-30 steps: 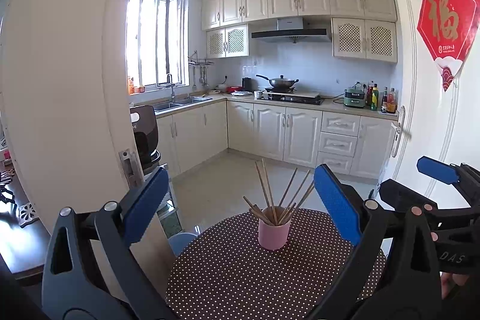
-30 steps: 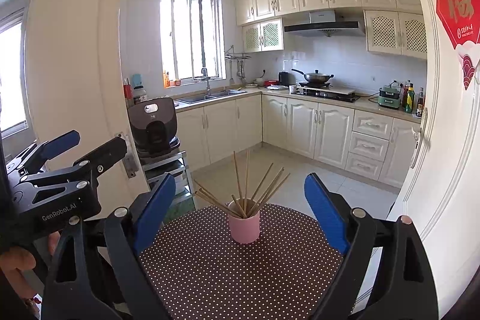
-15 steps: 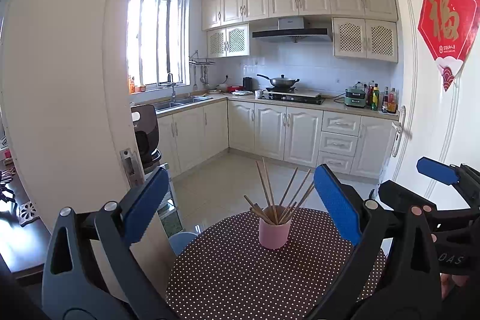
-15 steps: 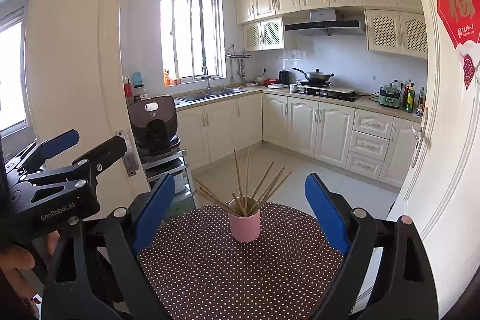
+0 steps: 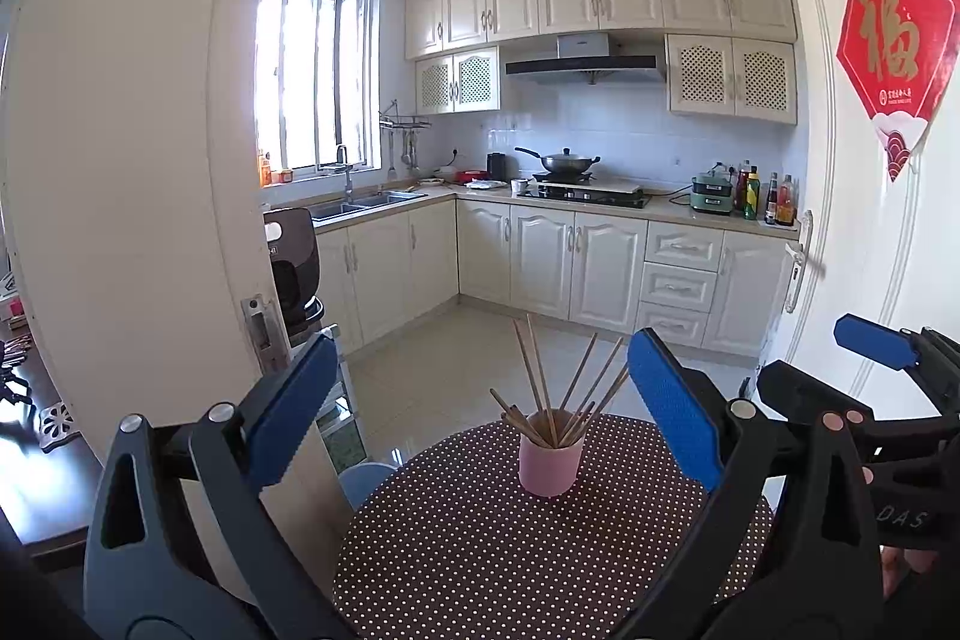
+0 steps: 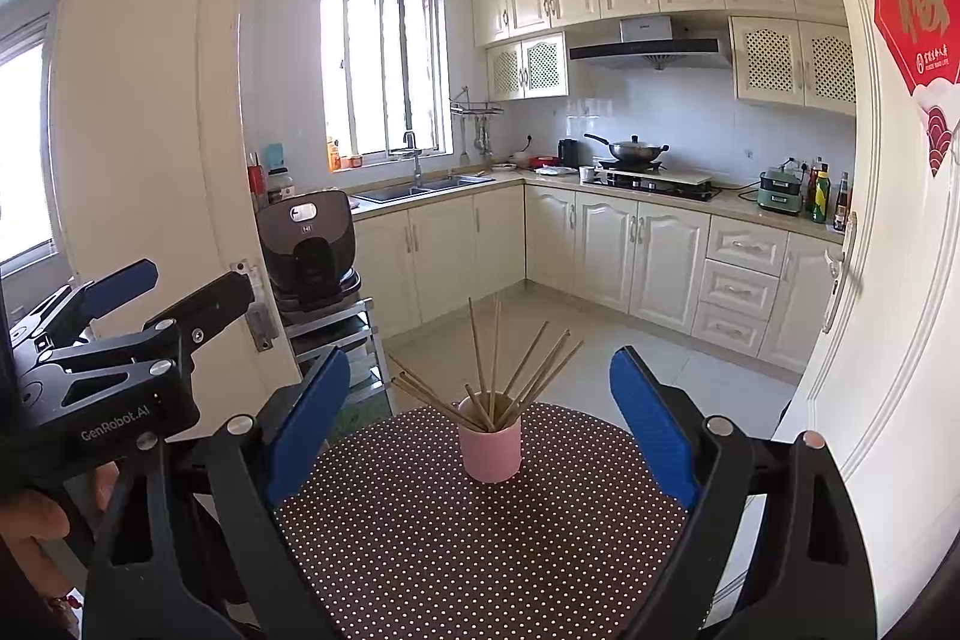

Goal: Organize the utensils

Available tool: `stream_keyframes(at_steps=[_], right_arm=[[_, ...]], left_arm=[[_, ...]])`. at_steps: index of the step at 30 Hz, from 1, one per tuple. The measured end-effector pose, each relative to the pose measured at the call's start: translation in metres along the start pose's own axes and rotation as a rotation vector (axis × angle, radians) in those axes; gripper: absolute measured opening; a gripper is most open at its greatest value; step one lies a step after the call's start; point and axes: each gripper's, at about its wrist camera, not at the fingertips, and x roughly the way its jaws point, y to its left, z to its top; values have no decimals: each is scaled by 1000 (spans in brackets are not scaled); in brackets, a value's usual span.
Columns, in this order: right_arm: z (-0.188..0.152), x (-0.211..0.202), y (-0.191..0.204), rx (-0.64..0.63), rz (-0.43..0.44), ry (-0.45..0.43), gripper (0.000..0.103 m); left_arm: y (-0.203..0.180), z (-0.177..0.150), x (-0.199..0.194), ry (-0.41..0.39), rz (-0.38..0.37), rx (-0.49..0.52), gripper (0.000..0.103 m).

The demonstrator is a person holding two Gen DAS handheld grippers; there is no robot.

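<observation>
Kitchen doorway, round dotted worktop in front. Pink cup upright mid-worktop, chopsticks all inside, fanned loosely. Left gripper and right gripper hover back, fingers spread wide, empty, framing cup. Fits sticks just gathered or awaiting sorting.

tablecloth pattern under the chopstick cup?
Dark brown with small white polka dots; clearest in the right wrist view, around the pink cup.
</observation>
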Motion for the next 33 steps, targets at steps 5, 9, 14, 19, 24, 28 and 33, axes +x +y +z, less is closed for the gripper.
stream_keyframes(at_steps=[5,9,14,19,24,28,33], right_arm=[[1,1,-1,1,-1,2,85],[2,1,-1,1,0,2,85],[2,1,-1,3,0,4,85],[2,1,-1,3,-1,5,85],[2,0,-2,5,-2,5,85],[2,0,-3,5,-3,5,85],[2,-1,-3,6,-3,6,85]], left_arm=[[0,0,0,1,1,0,96],[1,-1,-1,3,0,0,96],[0,-1,0,4,1,2,96],[1,-1,0,6,0,3,96],[1,-2,1,8,0,3,96],[1,-2,1,8,0,3,96],[1,-3,2,10,0,6,96]])
